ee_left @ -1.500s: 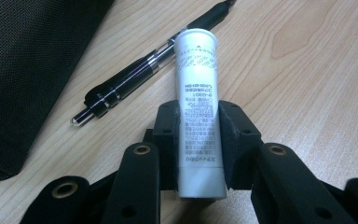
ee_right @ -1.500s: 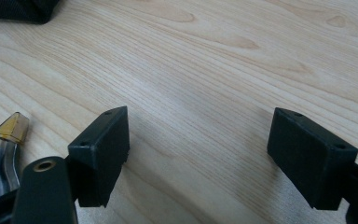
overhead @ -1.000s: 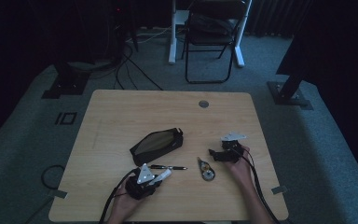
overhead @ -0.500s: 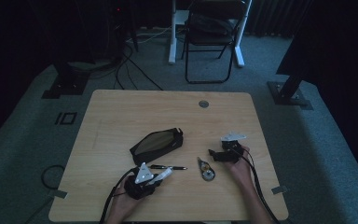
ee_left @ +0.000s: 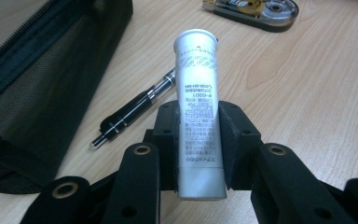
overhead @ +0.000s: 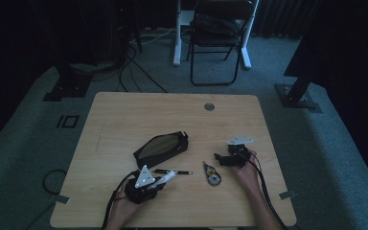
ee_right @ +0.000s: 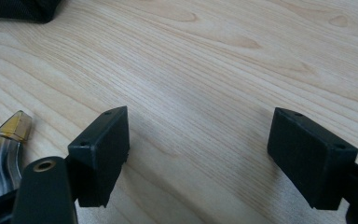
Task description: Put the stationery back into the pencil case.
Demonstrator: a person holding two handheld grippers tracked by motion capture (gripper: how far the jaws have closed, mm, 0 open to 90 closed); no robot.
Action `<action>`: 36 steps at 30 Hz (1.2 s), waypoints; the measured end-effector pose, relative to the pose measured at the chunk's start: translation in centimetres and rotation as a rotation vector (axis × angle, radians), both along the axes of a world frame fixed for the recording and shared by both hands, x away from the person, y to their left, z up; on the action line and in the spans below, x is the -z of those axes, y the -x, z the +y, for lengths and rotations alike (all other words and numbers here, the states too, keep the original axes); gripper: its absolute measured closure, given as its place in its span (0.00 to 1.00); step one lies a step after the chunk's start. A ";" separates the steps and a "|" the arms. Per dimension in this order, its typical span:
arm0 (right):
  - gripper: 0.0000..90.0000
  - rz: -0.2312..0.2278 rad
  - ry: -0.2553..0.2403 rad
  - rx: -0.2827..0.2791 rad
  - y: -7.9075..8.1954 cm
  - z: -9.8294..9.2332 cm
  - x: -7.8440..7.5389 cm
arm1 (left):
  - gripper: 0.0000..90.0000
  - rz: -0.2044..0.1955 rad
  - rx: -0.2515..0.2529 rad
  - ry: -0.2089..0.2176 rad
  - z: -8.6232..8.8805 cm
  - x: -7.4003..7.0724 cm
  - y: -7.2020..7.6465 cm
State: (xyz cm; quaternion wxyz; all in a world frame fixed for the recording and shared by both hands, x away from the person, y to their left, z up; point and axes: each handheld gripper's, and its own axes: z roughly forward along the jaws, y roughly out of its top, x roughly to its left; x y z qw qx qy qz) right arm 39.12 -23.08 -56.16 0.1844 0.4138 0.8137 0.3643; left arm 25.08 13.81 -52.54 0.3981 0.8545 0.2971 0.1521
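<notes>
Tube (ee_left: 199,109): white, printed with small dark text; clamped between the two black pads of the left hand-held gripper; its capped end points away from the hand, over the bench. In the high view the tube (overhead: 166,177) sits at the near left of the bench, sticking out of the gripper toward the pen.
Left hand-held gripper (overhead: 149,184): clenched on the tube; pads press on both sides of the tube's lower half; grey three-cornered plate on top; cable trails back toward the person.
Right hand-held gripper (overhead: 219,157): released; jaws stand wide apart with bare wood between them; held low over the near right of the bench.
Pen (ee_left: 135,107): black with silver bands; lies flat on the bench just beside the tube, between tube and pouch.
Pouch (overhead: 162,148): black, mesh-faced, zipped edge; lies near mid-bench, beyond the pen.
Tape dispenser (overhead: 212,173): clear and dark with a yellowish tip; lies on the bench between the two grippers, near the right one.
Bench (overhead: 124,120): light wood grain; round grommet at the far edge.
</notes>
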 end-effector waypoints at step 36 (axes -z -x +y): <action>0.23 0.000 0.000 0.000 0.0 0.0 0.0 | 0.79 -0.041 0.000 0.023 1.9 -3.5 -1.4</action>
